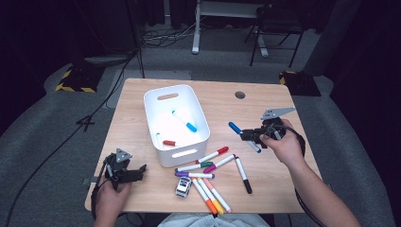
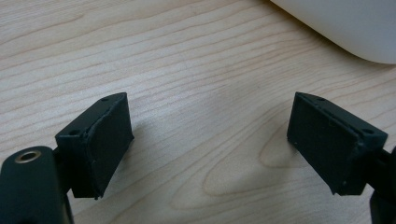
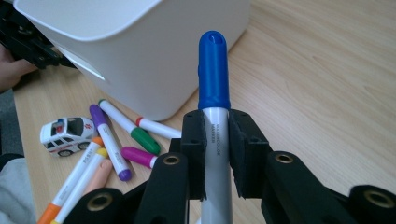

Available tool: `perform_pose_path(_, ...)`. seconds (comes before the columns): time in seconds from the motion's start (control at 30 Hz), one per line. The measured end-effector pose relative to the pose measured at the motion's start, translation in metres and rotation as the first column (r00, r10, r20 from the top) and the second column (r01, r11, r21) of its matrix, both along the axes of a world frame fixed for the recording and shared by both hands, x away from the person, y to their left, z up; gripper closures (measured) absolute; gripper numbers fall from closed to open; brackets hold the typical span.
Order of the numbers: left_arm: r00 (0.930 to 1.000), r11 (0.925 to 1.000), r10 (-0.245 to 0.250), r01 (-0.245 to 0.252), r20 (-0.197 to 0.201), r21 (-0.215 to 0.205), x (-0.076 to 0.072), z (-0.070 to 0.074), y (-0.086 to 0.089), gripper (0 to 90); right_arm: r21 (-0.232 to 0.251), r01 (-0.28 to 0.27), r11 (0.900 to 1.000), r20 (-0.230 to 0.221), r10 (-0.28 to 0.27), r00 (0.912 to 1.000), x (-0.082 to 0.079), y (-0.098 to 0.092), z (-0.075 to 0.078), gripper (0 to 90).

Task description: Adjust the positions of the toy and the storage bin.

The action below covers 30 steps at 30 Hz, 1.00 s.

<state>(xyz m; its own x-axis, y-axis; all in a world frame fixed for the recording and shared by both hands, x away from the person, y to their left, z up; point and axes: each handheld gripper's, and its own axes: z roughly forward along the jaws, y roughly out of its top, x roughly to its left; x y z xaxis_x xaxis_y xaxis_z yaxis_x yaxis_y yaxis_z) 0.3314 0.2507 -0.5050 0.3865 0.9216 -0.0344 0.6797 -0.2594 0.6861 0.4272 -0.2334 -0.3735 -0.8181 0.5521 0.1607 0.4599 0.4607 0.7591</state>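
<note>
Right now the right gripper (image 3: 215, 154) is clamped on a blue-capped white marker pen (image 3: 214, 88), holding it clear above the pale wooden table (image 1: 265, 165), to the right of the white plastic bin (image 1: 156, 101). Inside that bin lie a light-blue-capped marker (image 1: 186, 121) and a small red cap (image 1: 169, 142). More coloured markers (image 1: 210, 177) and a small white toy car (image 1: 183, 187) lie on the table just in front of the bin. Near the table's front left corner, the left gripper (image 2: 210, 140) has its jaws wide apart over bare wood, gripping nothing.
</note>
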Motion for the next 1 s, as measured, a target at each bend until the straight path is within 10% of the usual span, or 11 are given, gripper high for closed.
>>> perform_pose_path(1.0,0.9999,0.9999,0.013,-0.013,0.0,-0.002,0.001,0.0,0.0,14.7,-0.008,-0.15,0.989,0.067,0.151,0.9863,0.025,0.116,0.057,77.1)
